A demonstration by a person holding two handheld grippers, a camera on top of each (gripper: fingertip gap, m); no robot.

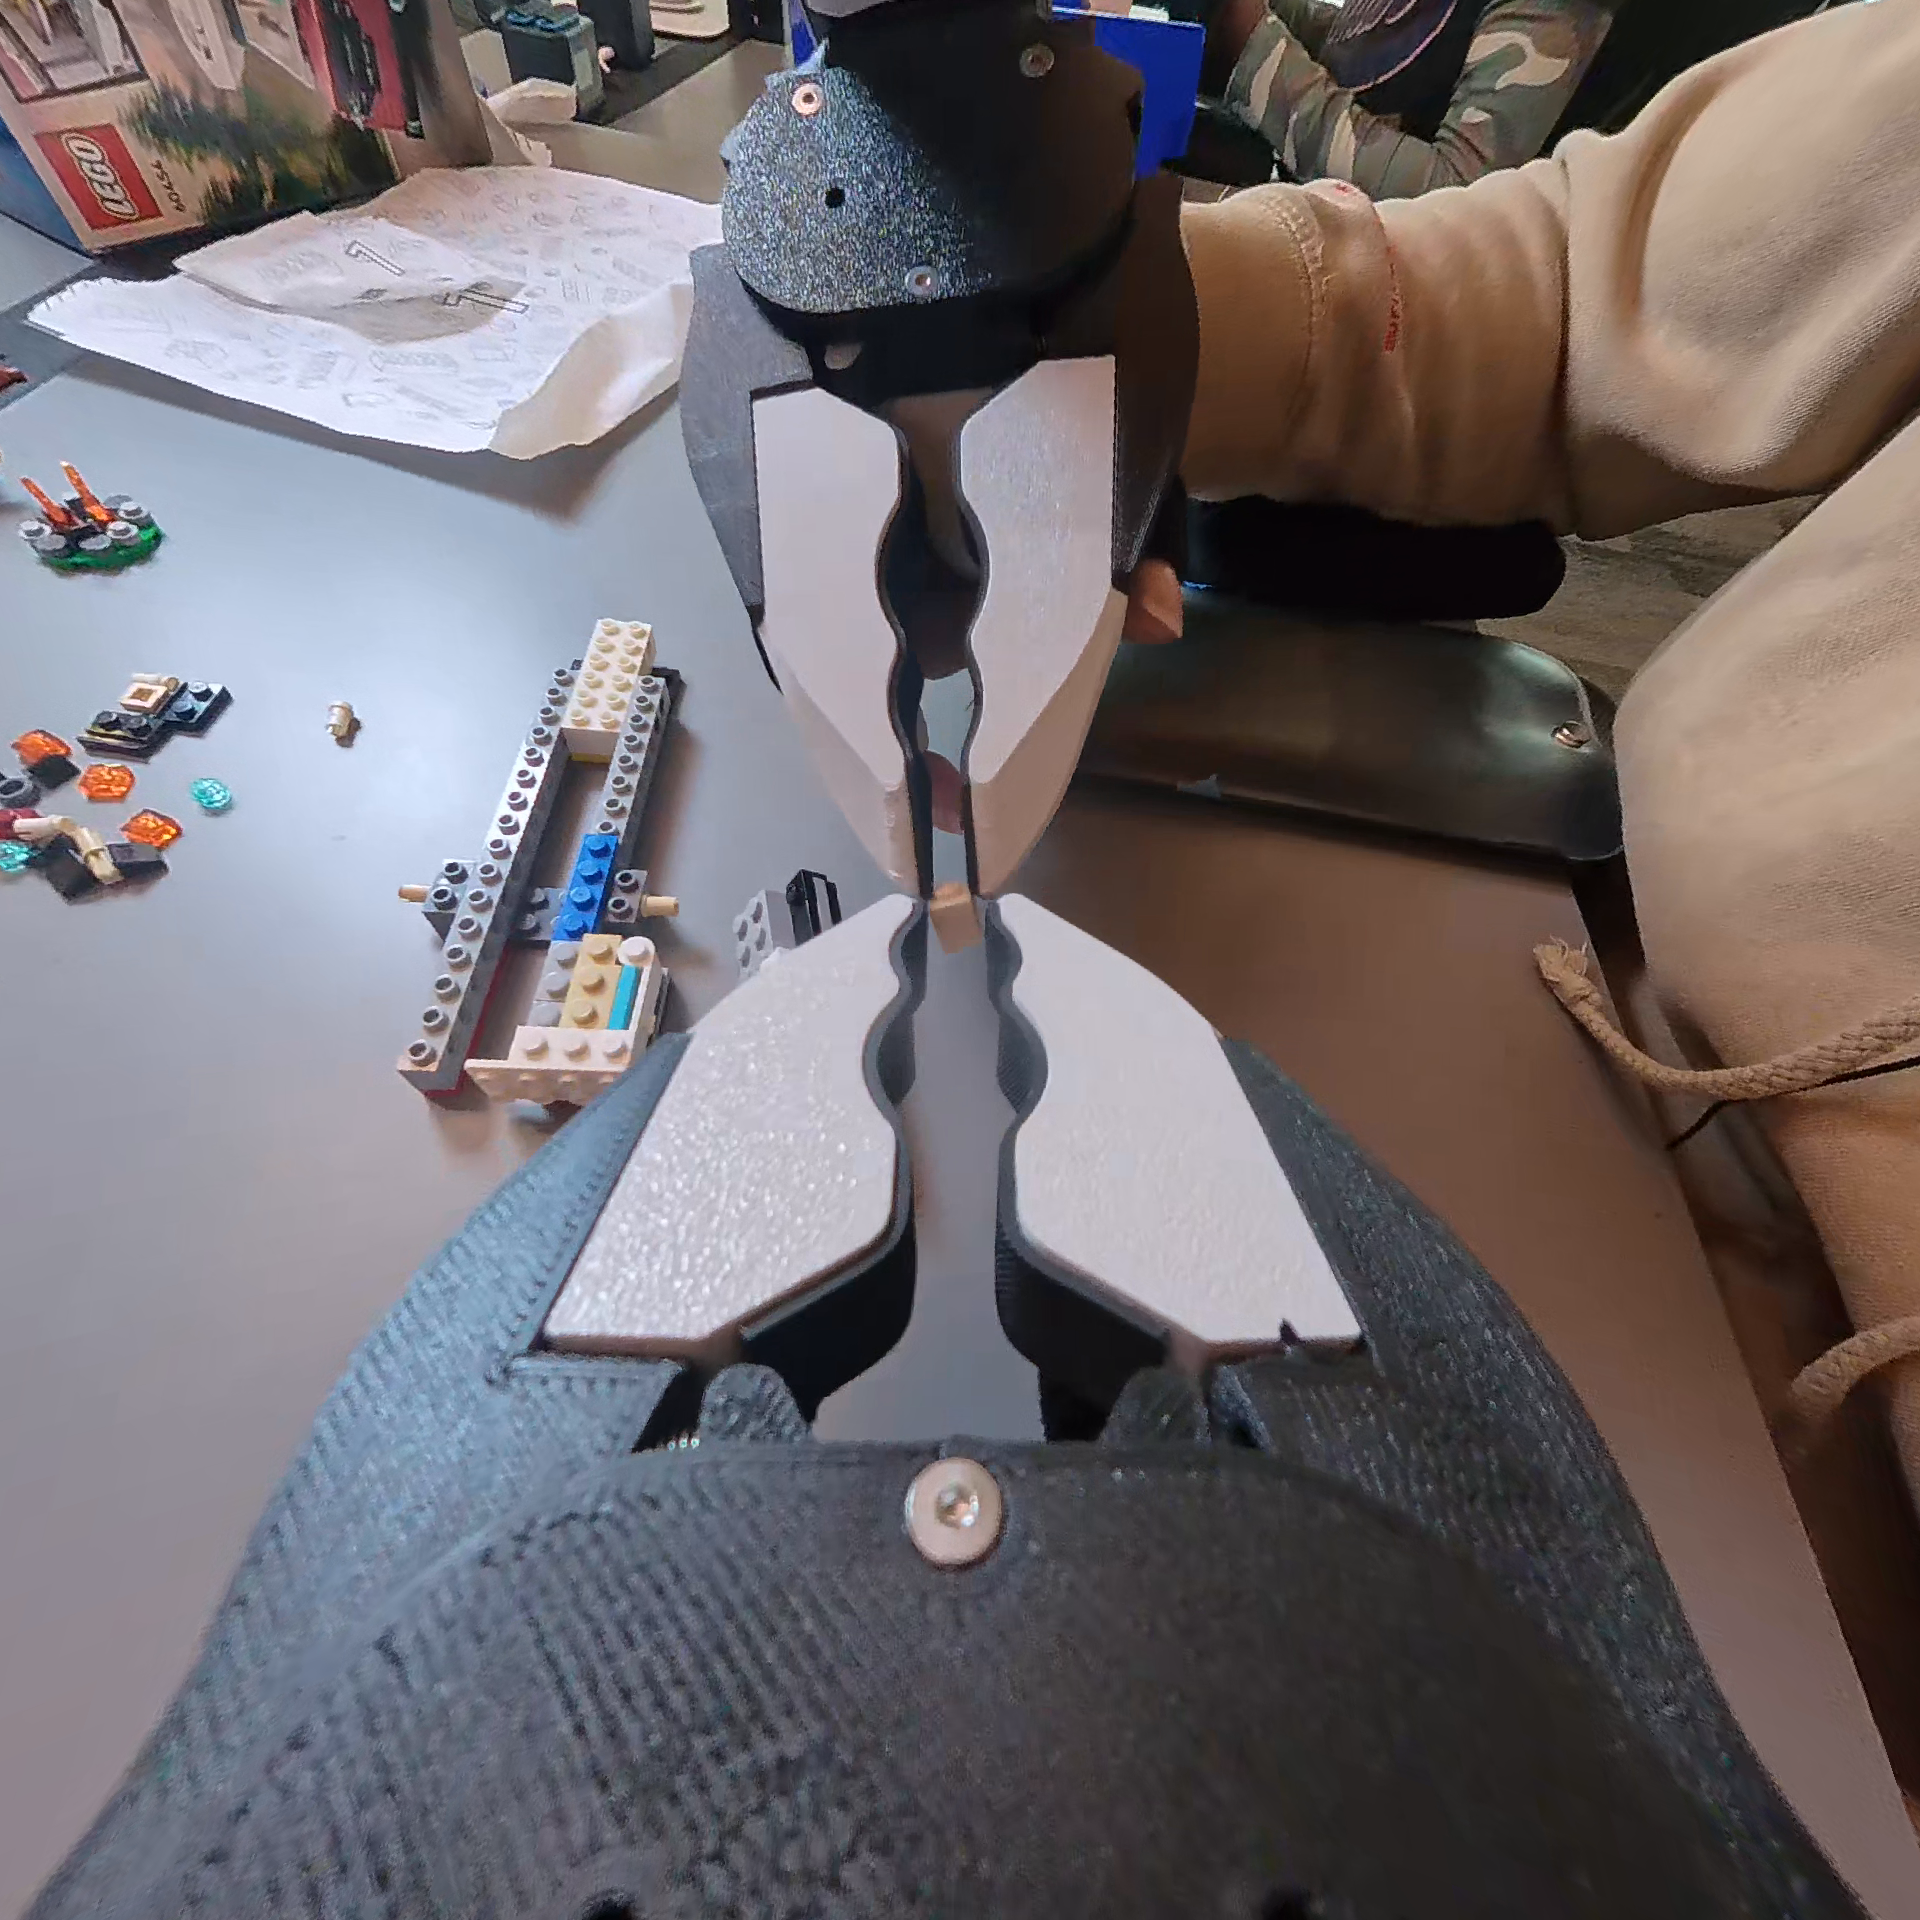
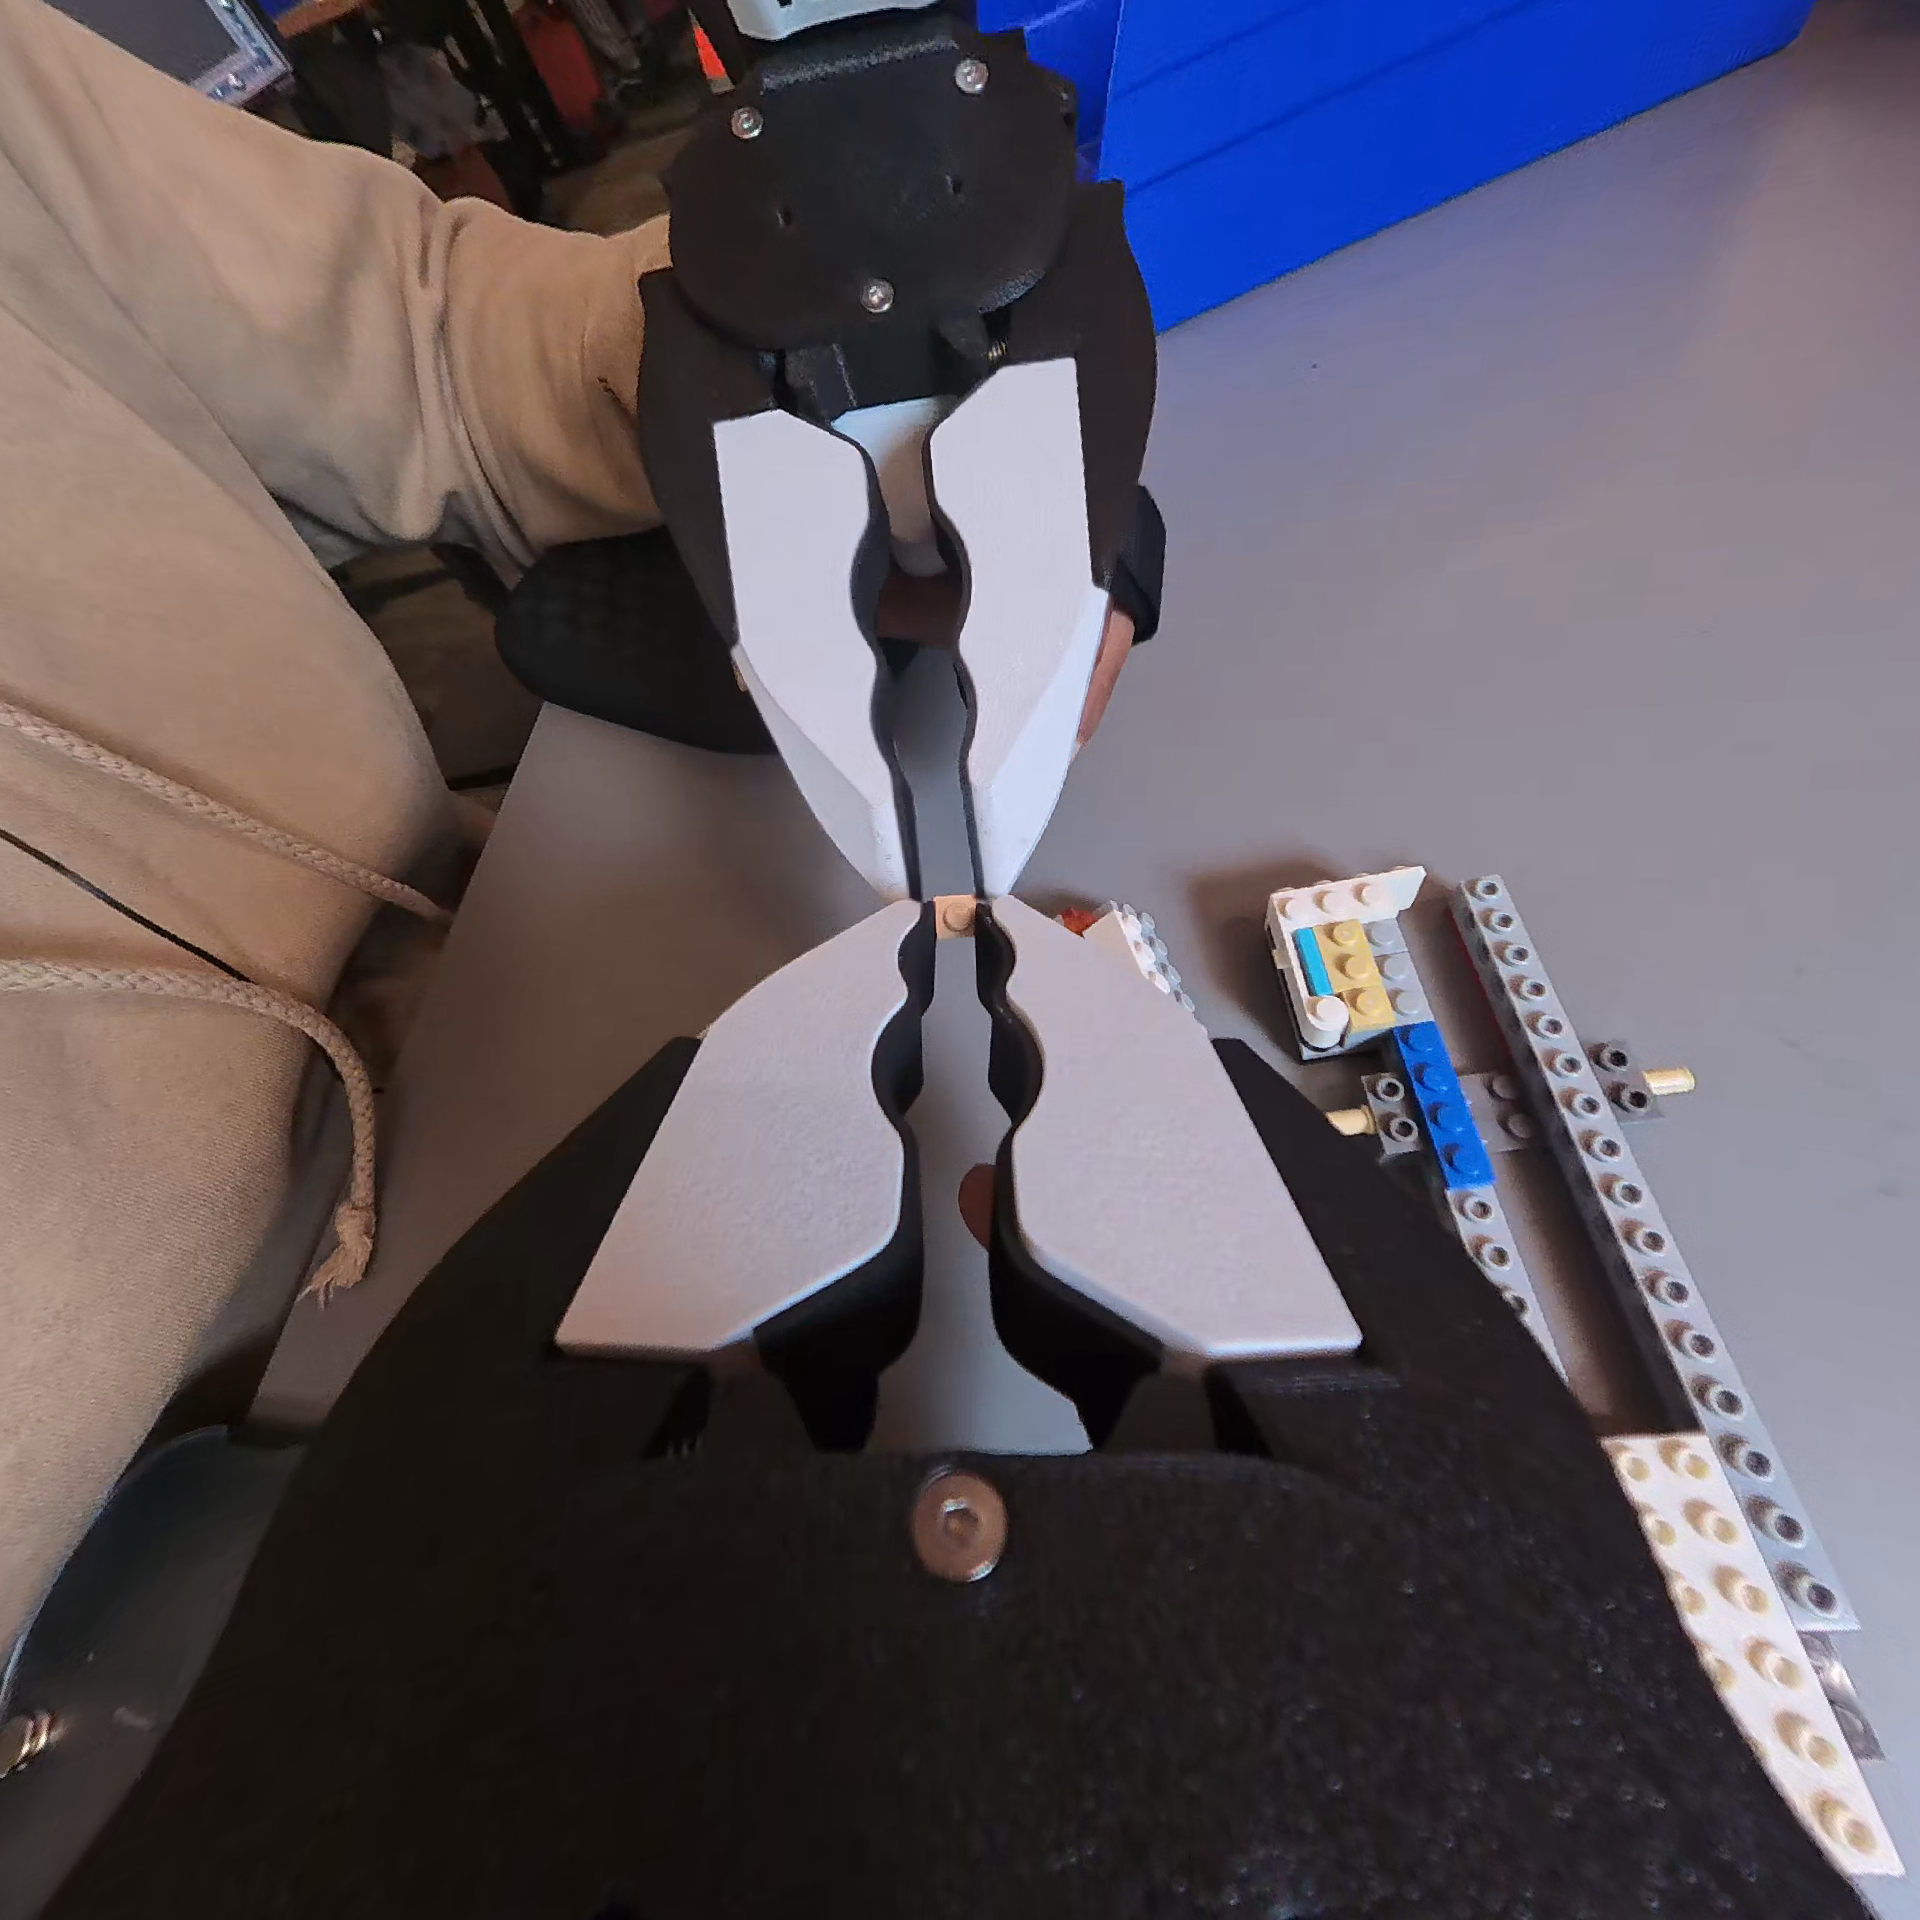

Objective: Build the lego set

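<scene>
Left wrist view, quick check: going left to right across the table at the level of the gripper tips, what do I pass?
Loose orange and teal pieces → long grey lego frame → small grey and black brick cluster → tan piece pinched between both hand-held gripper tips → beige sleeve.

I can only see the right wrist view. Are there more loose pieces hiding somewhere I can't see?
Observer: Yes. The left wrist view shows a scatter of loose pieces, orange and teal among them, on the table left of the long grey build.
Operator: Is the box there too?
Observer: Yes, the set's box stands at the far edge, top left in that view.
Operator: And is there any paper?
Observer: A white printed paper lies on the table just in front of the box.
</scene>
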